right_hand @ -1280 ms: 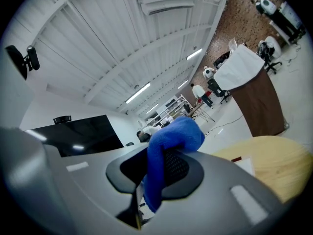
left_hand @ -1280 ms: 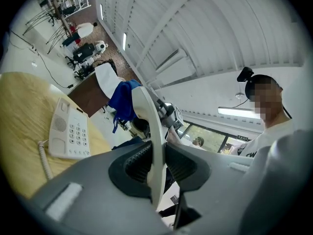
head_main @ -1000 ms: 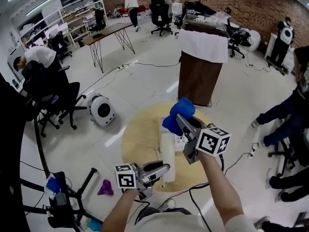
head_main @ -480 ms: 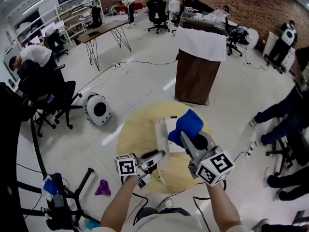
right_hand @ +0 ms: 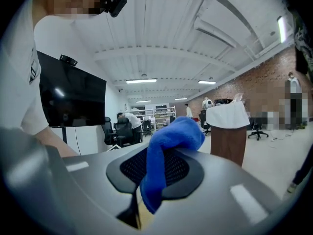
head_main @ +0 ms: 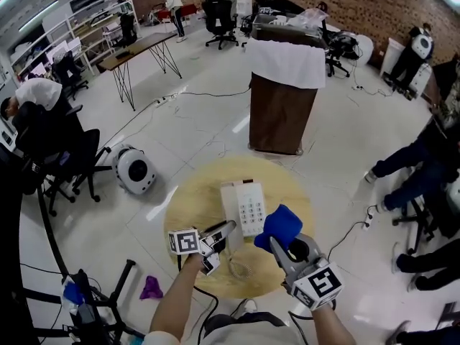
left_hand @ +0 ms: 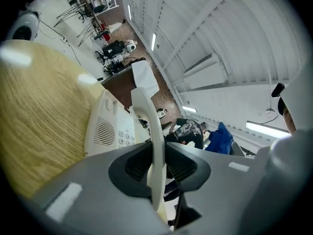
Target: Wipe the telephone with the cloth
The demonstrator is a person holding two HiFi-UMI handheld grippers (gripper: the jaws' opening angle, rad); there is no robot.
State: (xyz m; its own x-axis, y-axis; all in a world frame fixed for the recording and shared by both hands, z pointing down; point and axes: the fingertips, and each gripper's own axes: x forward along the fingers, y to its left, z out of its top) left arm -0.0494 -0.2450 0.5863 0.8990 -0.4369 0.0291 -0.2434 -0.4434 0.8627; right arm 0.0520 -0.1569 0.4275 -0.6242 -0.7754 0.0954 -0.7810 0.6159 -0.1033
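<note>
Holding, nearest to me: left gripper (head_main: 227,228), its fingers set narrow and clamped on the white handset (head_main: 231,240), which stood edge-on between them in the left gripper view. Right gripper (head_main: 279,243), fingers closed on the blue cloth (head_main: 281,224); the cloth bunched out past the tips and hung over one finger.

Next out: telephone base (head_main: 243,205), white, keypad up, lying on the round wooden counter (head_main: 190,205). The handset was just beside its near left edge, low over the wood; whether it touched the counter I could not tell. The cloth was just right of the base, near the keypad and apart from the handset.

Change noted: a second before, I had both tools raised, the cloth over the handset's far end and the base mostly hidden behind them. Both had since come down, the cloth had left the handset, and the base lay uncovered. I judged the handset's turn over or paused, with the base and keys still owed a wipe.

Further off: purple rag (head_main: 150,287) on the floor at left; white rounded machine (head_main: 134,169) beyond it; brown cabinet (head_main: 277,121) draped in white past the counter; people and office chairs along the edges; brick wall at the back.
</note>
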